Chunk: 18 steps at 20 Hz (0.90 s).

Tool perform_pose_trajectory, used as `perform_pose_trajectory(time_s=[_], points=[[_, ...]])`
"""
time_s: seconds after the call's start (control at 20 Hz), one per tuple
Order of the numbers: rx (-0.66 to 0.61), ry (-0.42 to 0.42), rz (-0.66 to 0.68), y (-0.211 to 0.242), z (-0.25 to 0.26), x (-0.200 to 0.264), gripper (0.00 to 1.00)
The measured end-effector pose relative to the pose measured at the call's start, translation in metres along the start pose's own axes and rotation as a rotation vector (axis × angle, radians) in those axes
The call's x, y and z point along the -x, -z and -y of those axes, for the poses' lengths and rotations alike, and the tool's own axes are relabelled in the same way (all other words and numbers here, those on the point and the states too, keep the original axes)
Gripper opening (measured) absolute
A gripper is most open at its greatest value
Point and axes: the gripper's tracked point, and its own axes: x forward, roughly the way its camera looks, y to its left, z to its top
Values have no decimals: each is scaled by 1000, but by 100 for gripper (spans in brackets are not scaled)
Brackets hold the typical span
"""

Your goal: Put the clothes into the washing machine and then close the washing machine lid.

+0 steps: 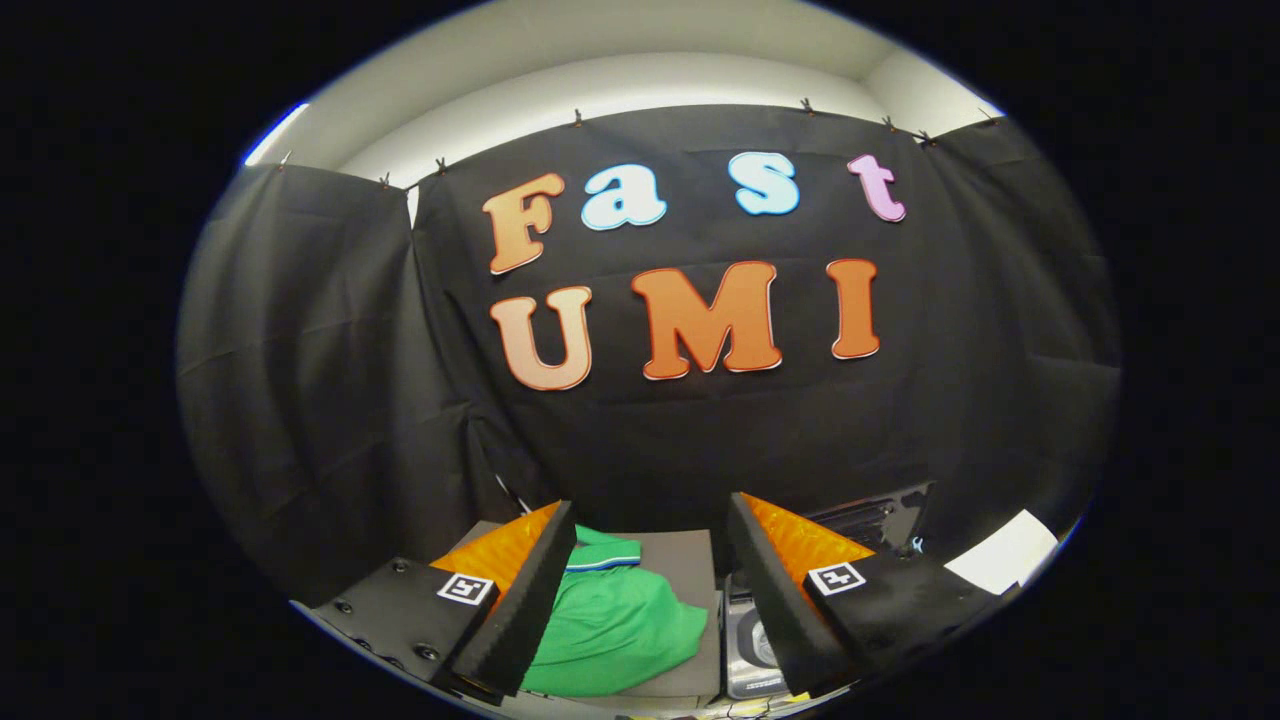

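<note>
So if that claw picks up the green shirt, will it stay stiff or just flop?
Probably flop: the green shirt lies crumpled in soft folds on the grey surface. It looks thin, so likely light. The open claw would likely lift only a bunch, the rest dangling.

A grey platform (690,560) bears a green shirt (615,625) (crumpled).

We see a bright green shirt (612,625) with a white-and-blue striped collar, lying on a plain grey counter (683,566), a silver-grey washing machine (752,640) beside it, a white sheet (1003,551), the black cloth wall (330,380), pale ceiling above.
</note>
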Motion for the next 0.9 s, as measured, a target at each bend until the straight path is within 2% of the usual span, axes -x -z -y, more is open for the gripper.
perform_pose_trajectory(time_s=[0.4,0.9], points=[[-11,-93,-151,76,-73,-31,98],[55,-103,-326,157,-105,-68,99]])
